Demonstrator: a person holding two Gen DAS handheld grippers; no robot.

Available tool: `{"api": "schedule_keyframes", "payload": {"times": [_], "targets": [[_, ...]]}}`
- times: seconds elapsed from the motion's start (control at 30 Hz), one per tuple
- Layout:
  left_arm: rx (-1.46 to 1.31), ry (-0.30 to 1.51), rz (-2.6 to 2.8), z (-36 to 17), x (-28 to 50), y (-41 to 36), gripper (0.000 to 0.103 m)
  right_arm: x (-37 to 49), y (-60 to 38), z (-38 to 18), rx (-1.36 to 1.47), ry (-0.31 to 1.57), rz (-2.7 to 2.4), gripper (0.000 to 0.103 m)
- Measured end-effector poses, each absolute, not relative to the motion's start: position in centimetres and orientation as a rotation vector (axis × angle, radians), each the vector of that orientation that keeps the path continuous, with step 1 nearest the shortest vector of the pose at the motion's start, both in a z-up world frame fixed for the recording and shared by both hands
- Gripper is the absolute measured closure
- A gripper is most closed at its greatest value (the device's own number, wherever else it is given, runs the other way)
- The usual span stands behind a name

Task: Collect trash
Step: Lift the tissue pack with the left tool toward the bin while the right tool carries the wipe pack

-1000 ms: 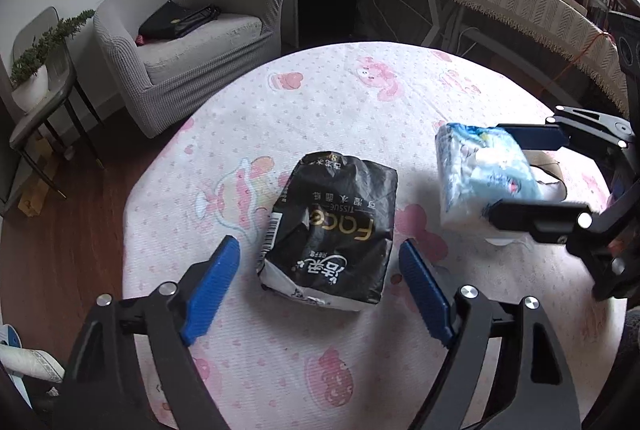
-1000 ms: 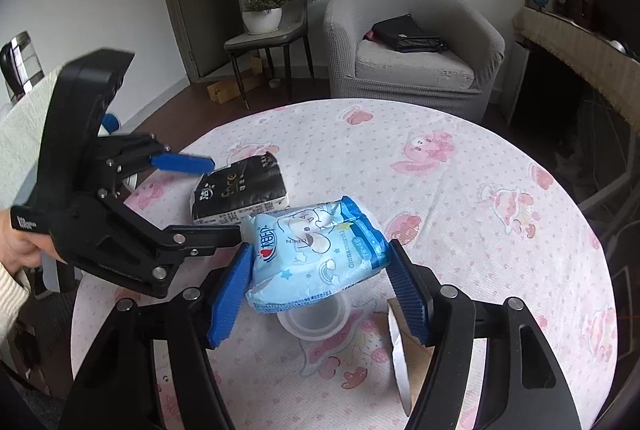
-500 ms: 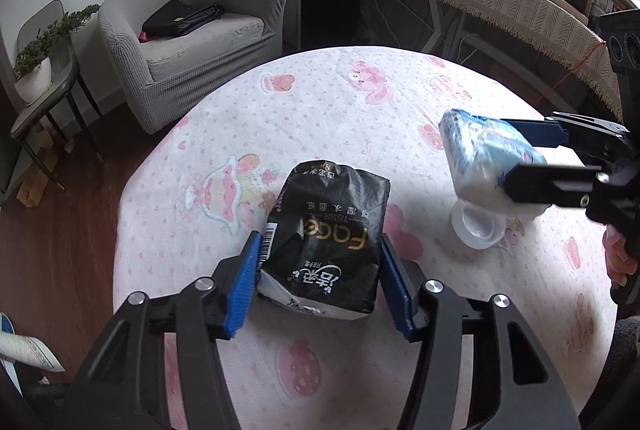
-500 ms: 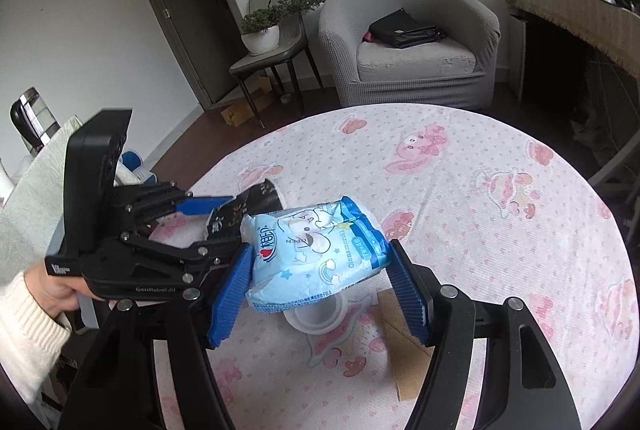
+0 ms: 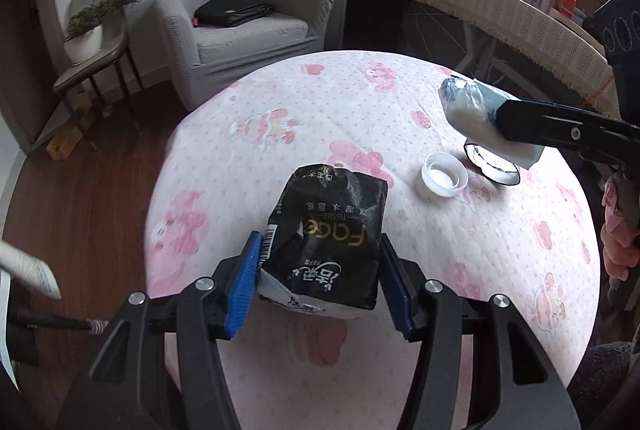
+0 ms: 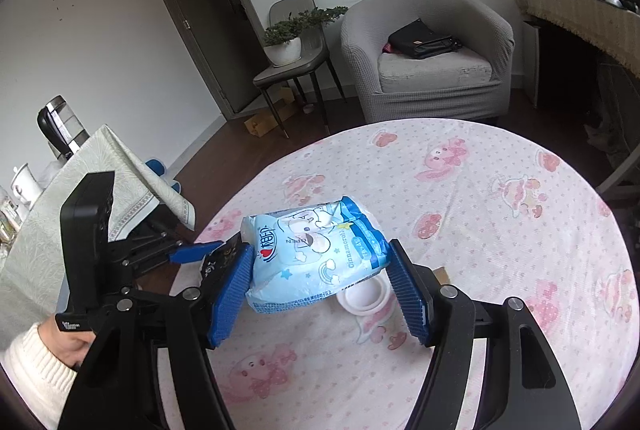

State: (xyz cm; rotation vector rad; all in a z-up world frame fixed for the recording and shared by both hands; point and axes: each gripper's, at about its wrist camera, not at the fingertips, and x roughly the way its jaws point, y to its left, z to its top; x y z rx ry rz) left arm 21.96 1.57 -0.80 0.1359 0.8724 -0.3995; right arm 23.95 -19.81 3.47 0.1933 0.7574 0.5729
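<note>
- Your left claw (image 5: 320,286) is clamped on the black tissue pack (image 5: 330,236): its ribbed blue pads press both sides of the crinkled, glossy wrapper, which carries gold lettering and a barcode on its left edge. The jaws closed in on it within the last second.
- The pack sits lifted off the round worktop (image 5: 480,230), which is covered by a quilted pink cloth dotted with cartoon prints.
- Your right claw (image 6: 322,288) grips the light-blue wet-wipe pack (image 6: 316,254), a soft, puffy plastic pouch printed with a cartoon figure, stars and a rainbow; both blue pads touch its ends, and it hangs above the cloth.
- Beneath that pouch, a round white plastic lid (image 5: 444,179) lies rim-up on the cloth.
- Just beside the lid lies a flat piece of brown cardboard (image 6: 442,274), mostly hidden.
- In the right wrist view your left hand (image 6: 66,344), in a cream knitted sleeve, holds the left claw's handle.
</note>
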Motion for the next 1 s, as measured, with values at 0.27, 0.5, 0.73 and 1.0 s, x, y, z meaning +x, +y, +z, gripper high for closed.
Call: {"api": "schedule_keyframes", "payload": {"times": [0.27,0.5,0.73,1.0], "targets": [[0.071,0.831,-0.257,1.1,18.2,4.0,0.044,22.7,-18.5,4.5,0.219,0.746,0.629,0.035],[-0.008,0.796,-0.197,2.4,15.7,6.3,0.044,22.1,-15.6,4.5,0.178,0.757,0.666,0.035],[-0.001,0.767,-0.142,2.0,13.1,8.8,0.044,21.4,-12.4,4.3,0.121,0.778,0.689,0.035],[-0.071,0.762,-0.092,0.6,10.3,13.3,0.044,20.5,-8.2,4.4,0.047,0.788,0.727,0.035]]}}
